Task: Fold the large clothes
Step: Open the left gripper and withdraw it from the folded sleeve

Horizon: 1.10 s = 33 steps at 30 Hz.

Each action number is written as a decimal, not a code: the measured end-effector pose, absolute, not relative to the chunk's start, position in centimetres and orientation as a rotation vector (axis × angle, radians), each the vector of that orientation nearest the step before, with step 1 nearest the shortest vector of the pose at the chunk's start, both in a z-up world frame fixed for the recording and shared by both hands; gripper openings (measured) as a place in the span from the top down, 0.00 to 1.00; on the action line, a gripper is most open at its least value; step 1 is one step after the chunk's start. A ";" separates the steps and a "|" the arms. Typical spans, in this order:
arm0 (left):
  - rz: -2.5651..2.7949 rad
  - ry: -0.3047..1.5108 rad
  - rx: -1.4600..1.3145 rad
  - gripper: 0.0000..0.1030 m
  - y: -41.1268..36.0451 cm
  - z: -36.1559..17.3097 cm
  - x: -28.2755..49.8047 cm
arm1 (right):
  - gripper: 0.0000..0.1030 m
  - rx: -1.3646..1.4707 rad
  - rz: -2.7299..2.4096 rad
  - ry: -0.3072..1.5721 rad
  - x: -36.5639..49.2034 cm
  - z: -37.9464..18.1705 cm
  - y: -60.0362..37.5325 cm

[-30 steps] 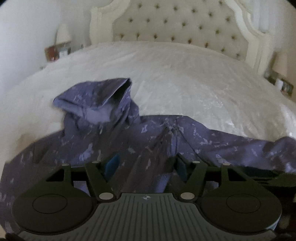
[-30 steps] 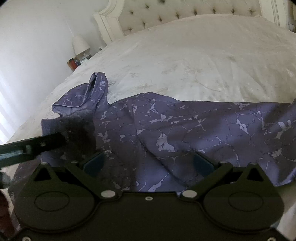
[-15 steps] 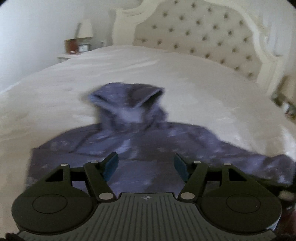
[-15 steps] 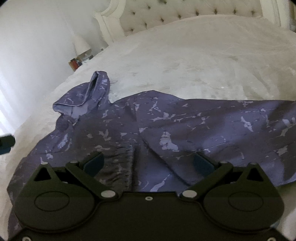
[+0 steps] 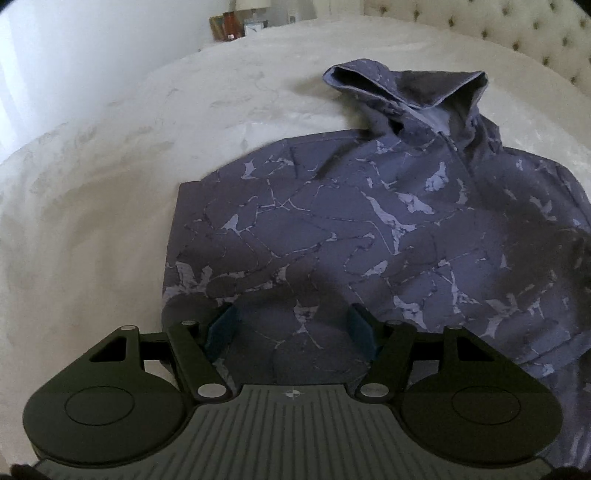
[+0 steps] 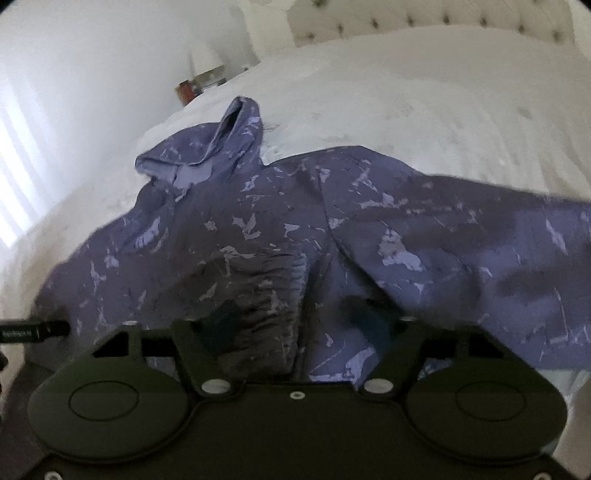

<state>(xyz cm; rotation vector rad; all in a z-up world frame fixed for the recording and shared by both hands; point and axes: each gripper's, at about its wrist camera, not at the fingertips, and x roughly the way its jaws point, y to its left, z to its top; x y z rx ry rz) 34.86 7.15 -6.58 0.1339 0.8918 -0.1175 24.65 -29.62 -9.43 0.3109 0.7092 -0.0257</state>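
A purple hoodie [image 5: 369,229] with a pale marbled print lies front up on the white bed [image 5: 110,192], hood [image 5: 406,88] toward the headboard. Its left side ends in a straight folded edge. My left gripper [image 5: 291,326] is open and empty, hovering over the hoodie's lower left part. In the right wrist view the hoodie [image 6: 280,229] spreads across the bed with one sleeve [image 6: 480,236] stretched out to the right. My right gripper [image 6: 299,325] is open over the gathered cuff [image 6: 266,306] near the hem, blurred. The left gripper's tip shows at its left edge.
A tufted cream headboard [image 5: 517,33] stands at the far end of the bed. A nightstand with a lamp and small items [image 5: 236,22] is at the far left, also in the right wrist view [image 6: 199,81]. A bright window is on the left wall [image 6: 14,184].
My left gripper has swung left and risen above the hoodie, now looking down on its folded left side. My right gripper has moved closer and lower over the cuff.
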 end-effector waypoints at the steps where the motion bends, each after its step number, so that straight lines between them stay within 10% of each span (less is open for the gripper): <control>1: -0.115 0.887 0.135 0.35 7.0 -6.7 34.8 | 0.47 0.295 -0.021 0.703 24.6 -9.4 -29.4; 3: -0.112 0.877 0.145 0.31 6.5 -6.9 34.9 | 0.74 0.279 -0.023 0.691 24.7 -9.3 -29.1; 9: -0.109 0.837 0.142 0.25 6.9 -7.5 34.3 | 0.77 0.274 -0.018 0.719 25.3 -10.3 -28.9; 16: -0.132 0.755 0.081 0.26 7.9 -3.7 30.0 | 0.19 0.352 0.042 0.666 24.1 -9.9 -29.3; 33: -0.241 0.634 0.006 0.26 7.4 6.1 15.6 | 0.16 0.294 -0.047 0.685 16.7 -4.6 -30.5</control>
